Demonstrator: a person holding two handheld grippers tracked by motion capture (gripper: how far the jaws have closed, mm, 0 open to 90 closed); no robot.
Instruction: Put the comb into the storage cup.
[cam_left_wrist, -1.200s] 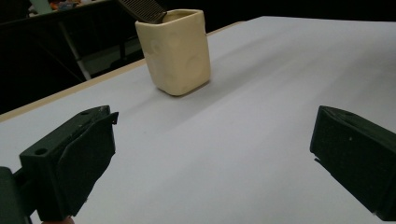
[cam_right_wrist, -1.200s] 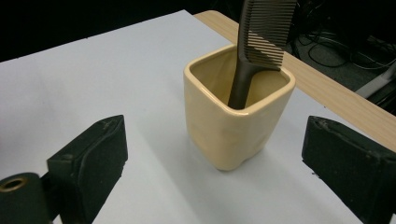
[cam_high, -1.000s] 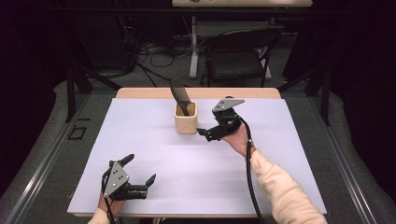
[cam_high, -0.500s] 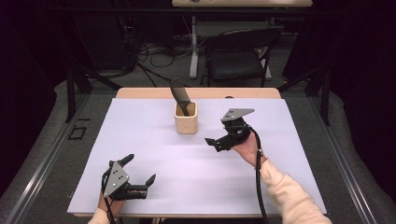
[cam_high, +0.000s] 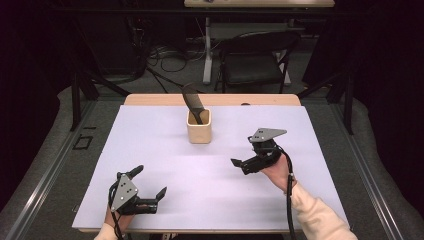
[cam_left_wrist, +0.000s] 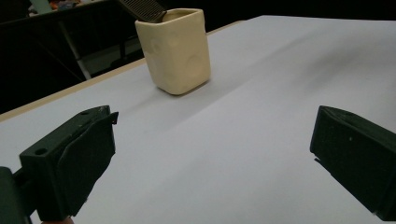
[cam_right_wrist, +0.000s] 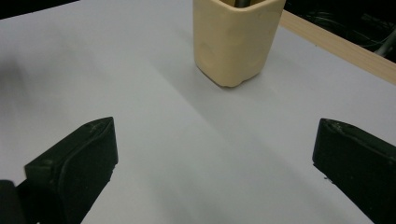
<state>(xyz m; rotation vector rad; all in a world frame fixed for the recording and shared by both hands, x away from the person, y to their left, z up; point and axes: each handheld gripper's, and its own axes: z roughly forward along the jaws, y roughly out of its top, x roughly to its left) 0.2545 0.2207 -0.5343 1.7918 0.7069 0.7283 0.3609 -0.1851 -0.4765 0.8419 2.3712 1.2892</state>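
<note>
Right gripper (cam_high: 245, 164) — farther from cup (cam_high: 199, 127)

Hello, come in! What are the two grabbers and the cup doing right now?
Both grippers open, empty: left gripper near table edge, right gripper right of cup. Cup upright, black comb inside. Nothing between.

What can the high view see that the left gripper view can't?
High view alone: the black chair behind the table, and the right gripper, open, near the cream square cup.
Left gripper view alone: the left gripper's black fingers close up, wide apart.
Both: the cup, the dark spatula in it, the white table.
</note>
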